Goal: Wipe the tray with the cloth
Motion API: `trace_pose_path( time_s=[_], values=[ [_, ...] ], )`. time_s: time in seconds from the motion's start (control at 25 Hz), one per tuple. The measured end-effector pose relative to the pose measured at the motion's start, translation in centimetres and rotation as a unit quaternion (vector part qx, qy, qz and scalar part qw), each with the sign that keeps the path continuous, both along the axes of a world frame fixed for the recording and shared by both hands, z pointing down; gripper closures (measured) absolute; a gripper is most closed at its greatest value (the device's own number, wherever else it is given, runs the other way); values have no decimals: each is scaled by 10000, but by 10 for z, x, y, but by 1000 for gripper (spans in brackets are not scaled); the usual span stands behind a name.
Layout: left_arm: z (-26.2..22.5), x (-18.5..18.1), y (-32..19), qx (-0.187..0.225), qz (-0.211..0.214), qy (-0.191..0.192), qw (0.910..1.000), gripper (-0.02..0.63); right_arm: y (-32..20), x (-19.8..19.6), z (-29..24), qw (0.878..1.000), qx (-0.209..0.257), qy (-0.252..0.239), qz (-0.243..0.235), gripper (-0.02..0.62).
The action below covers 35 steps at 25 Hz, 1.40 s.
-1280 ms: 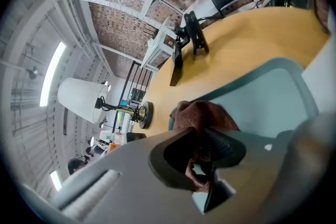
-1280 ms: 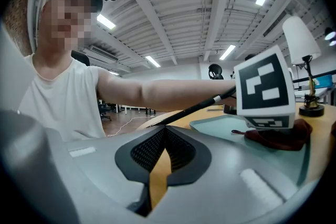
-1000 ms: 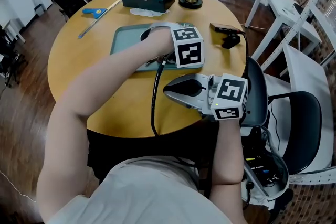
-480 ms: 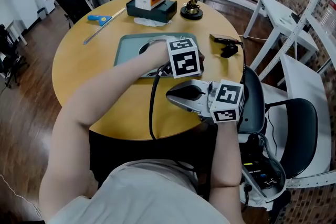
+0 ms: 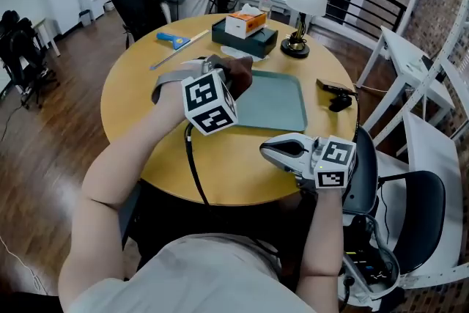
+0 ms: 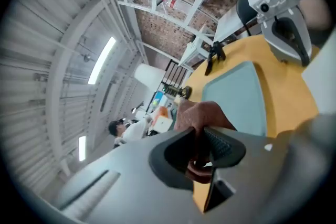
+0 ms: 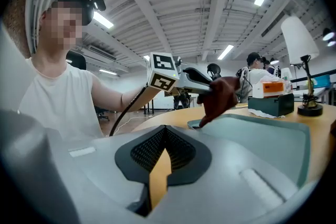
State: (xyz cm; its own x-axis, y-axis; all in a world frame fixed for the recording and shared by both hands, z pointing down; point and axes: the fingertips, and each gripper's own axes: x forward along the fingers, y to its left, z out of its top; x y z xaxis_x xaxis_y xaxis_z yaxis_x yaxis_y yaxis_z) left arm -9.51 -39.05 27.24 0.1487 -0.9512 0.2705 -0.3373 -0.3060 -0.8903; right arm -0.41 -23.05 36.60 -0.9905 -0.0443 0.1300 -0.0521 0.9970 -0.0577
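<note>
The teal tray [image 5: 275,105] lies in the middle of the round wooden table [image 5: 146,95]. My left gripper [image 5: 223,70] hovers over the tray's far left corner, shut on a brown cloth [image 5: 239,75] that hangs bunched from its jaws. The left gripper view has the cloth [image 6: 202,115] pinched between the pads, with the tray [image 6: 239,97] beyond. My right gripper [image 5: 267,149] rests near the table's front edge, just in front of the tray, jaws together and holding nothing. From the right gripper view [image 7: 160,161] I see the cloth [image 7: 223,94] dangling above the tray [image 7: 257,136].
At the far side of the table stand a lamp [image 5: 302,4], a black box [image 5: 245,39] with a tissue box on top, a blue tool [image 5: 172,40] and a long metal strip [image 5: 179,51]. A small dark device [image 5: 337,95] lies right of the tray. A chair [image 5: 418,205] stands at the right.
My left gripper has gone from the tray's middle to its far left corner, and the cloth now shows lifted in its jaws. The right gripper has stayed near the front edge.
</note>
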Motion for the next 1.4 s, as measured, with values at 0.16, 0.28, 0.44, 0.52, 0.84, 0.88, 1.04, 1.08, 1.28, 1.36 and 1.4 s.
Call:
trace_pose_path(
  time_s=[0.16, 0.28, 0.44, 0.52, 0.84, 0.88, 1.04, 1.08, 1.28, 1.36, 1.4],
  values=[
    [-19, -77, 19, 766, -975, -574, 9906, 543, 0, -11, 1, 10000, 1, 5, -94, 594],
    [1, -130, 28, 677, -1633, -1027, 9789, 543, 3, -20, 1, 9998, -8, 2, -201, 594],
    [58, -185, 33, -178, -2259, -1298, 9653, 543, 9, -29, 1, 9991, -1, 4, -416, 594],
    [87, -200, 34, -724, -2343, -1268, 9611, 542, 10, -32, 0, 9988, -1, -2, -491, 594],
    [127, -207, 39, -1421, -2213, -982, 9598, 516, 9, -37, -2, 9984, 11, -4, -559, 594],
    [124, -209, 41, -1366, -2249, -962, 9600, 487, 9, -37, -2, 9984, 9, -6, -558, 594],
    [103, -212, 55, -1067, -2341, -601, 9645, 400, 7, -38, -2, 9990, -1, -8, -437, 594],
    [96, -209, 59, -972, -2305, -414, 9673, 402, 5, -37, -2, 9993, -1, -8, -384, 594],
    [51, -178, 81, -307, -1692, 1297, 9765, 416, -3, -39, 0, 10000, -25, 7, -71, 594],
    [31, -161, 90, -113, -1256, 2252, 9661, 443, -8, -39, 0, 9999, -20, 18, 116, 594],
    [23, -152, 94, -40, -1026, 2653, 9587, 453, -10, -39, 0, 9998, -16, 26, 213, 594]
  ],
)
